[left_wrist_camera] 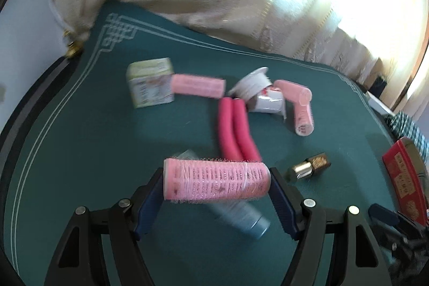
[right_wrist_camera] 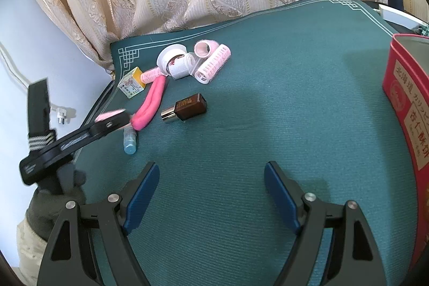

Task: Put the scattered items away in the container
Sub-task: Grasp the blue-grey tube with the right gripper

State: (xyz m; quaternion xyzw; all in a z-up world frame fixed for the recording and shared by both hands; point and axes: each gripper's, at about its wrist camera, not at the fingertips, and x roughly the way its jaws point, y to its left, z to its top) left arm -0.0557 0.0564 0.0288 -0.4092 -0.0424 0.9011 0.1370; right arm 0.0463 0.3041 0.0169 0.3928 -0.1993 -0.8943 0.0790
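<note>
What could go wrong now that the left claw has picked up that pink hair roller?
The pink roller is pinched only at its two ends by the left gripper, so it might spin or slip out on the way. The red tin stands far across the green mat, a long carry. If dropped, the roller could land on the blue bottle below and send it rolling.

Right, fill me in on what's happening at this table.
A person is tidying toiletries off a green mat into a red tin, using a handheld gripper in each hand. The left gripper is clamped on a pink hair roller, held end to end above the mat. The right gripper is open and empty, near the tin. Still on the mat: two more rollers, a pair of pink foam rods, a small brown bottle, a blue tube, a white jar and a little box.
</note>
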